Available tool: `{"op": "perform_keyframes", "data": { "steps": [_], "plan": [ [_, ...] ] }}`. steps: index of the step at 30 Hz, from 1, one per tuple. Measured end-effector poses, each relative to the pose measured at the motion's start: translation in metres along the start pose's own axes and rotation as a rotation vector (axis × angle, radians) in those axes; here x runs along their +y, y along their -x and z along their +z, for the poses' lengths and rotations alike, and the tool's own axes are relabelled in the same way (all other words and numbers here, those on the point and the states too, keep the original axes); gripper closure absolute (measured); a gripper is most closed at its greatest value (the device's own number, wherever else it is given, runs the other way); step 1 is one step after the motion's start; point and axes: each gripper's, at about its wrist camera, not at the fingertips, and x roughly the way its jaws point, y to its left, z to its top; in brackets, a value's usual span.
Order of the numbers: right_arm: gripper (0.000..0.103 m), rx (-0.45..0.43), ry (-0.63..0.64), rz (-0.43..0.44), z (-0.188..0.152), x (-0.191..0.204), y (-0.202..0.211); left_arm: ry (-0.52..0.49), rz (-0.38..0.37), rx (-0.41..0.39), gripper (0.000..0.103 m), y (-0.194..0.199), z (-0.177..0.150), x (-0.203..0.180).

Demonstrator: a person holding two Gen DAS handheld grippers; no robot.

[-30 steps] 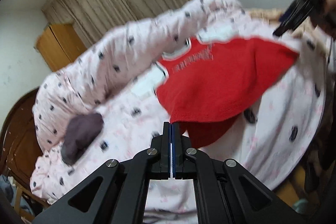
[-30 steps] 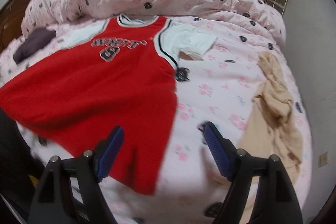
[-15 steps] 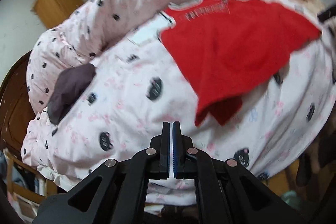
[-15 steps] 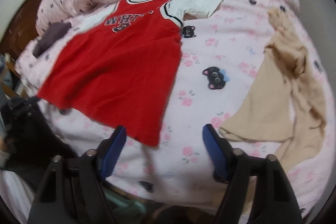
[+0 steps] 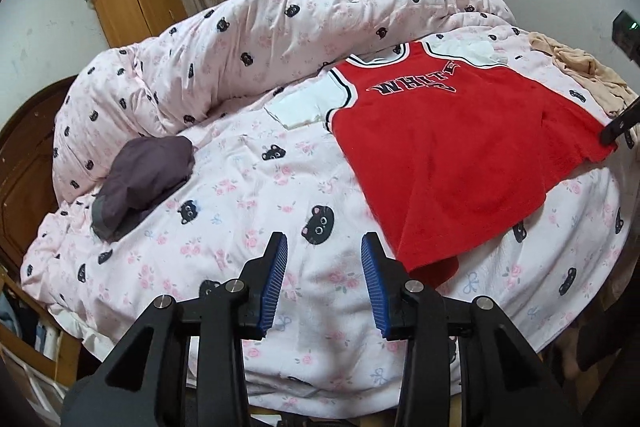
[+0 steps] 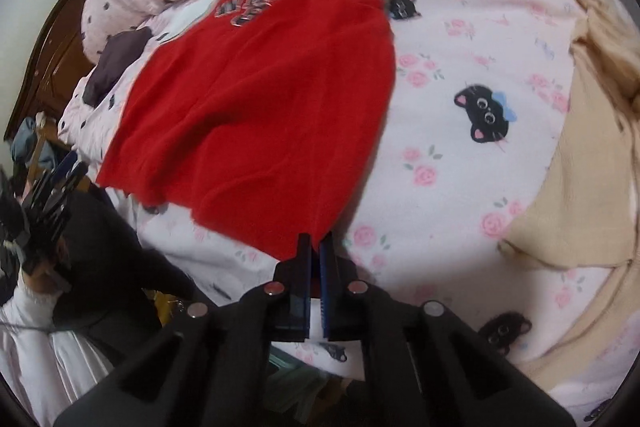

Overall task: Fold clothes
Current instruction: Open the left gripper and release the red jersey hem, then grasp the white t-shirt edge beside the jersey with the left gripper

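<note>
A red jersey point(image 5: 452, 155) with white sleeves and dark lettering lies spread face up on the pink cat-print bedsheet point(image 5: 240, 227). My left gripper point(image 5: 323, 259) hovers over the sheet just left of the jersey's near hem corner. Its jaws are opening and nothing is between them. In the right wrist view the jersey point(image 6: 260, 99) reaches down to my right gripper point(image 6: 316, 247), which is shut on the hem's near right corner, with red cloth showing between the blue pads. The left gripper point(image 6: 72, 167) shows at the far left by the other hem corner, blurred.
A rolled pink duvet point(image 5: 248, 39) lies across the back of the bed. A grey-purple garment point(image 5: 144, 183) sits to the left and a beige garment point(image 6: 592, 155) to the right. A wooden wardrobe point(image 5: 136, 7) and curtains stand behind. The bed's edge is near me.
My left gripper's jaws went from shut to open and it turned upright beside the hem. My right gripper came down onto the jersey's hem corner and closed on it.
</note>
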Motion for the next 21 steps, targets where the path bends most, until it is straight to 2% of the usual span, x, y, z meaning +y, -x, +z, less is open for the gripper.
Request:
{"op": "perform_keyframes", "data": {
  "steps": [4, 7, 11, 17, 20, 21],
  "plan": [
    [0.099, -0.093, -0.014, 0.037, -0.015, -0.002, 0.037, 0.012, -0.035, 0.004, 0.068, 0.000, 0.002, 0.000],
    [0.099, -0.111, -0.074, 0.008, -0.023, -0.016, 0.048, 0.029, -0.068, -0.001, 0.064, -0.002, 0.007, -0.002],
    [0.099, -0.052, -0.110, -0.137, -0.023, -0.026, 0.041, 0.022, -0.106, -0.015, 0.060, -0.005, 0.020, -0.014],
    [0.098, 0.034, -0.070, -0.207, -0.018, -0.022, 0.017, -0.063, -0.104, 0.038, 0.060, -0.027, 0.023, -0.046],
    [0.086, 0.082, -0.068, -0.258, -0.015, -0.023, 0.004, -0.111, -0.066, 0.087, 0.060, -0.044, 0.012, -0.058],
    [0.085, 0.082, -0.066, -0.259, -0.016, -0.023, 0.004, -0.127, -0.056, 0.103, 0.059, -0.049, 0.006, -0.060]
  ]
}}
